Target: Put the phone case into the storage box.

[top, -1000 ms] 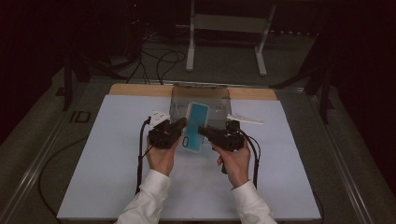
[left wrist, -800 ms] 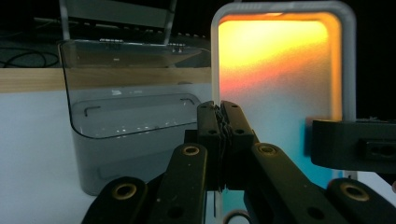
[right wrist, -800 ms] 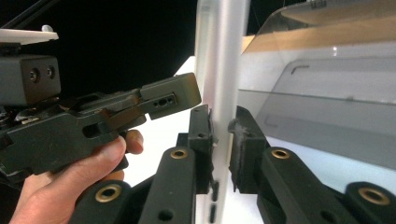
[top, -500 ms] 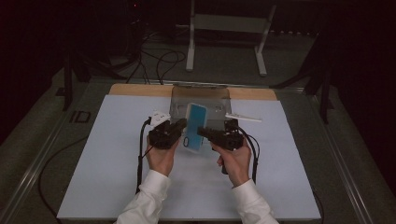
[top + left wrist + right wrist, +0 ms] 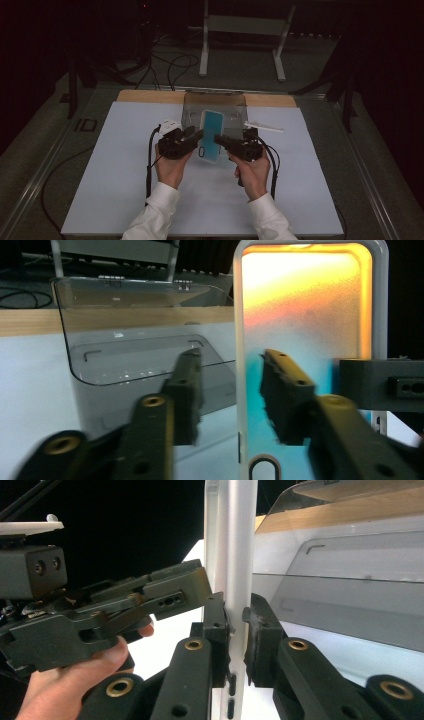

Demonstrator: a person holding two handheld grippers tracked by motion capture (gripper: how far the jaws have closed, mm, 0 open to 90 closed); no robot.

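A phone case (image 5: 212,135) with a white rim and a frosted back fading from orange to teal is held upright above the white table (image 5: 110,190), just in front of a clear plastic box (image 5: 214,104). The right gripper (image 5: 235,615) pinches its edge between nearly closed jaws. The left gripper (image 5: 227,390) straddles its rim, jaws apart.
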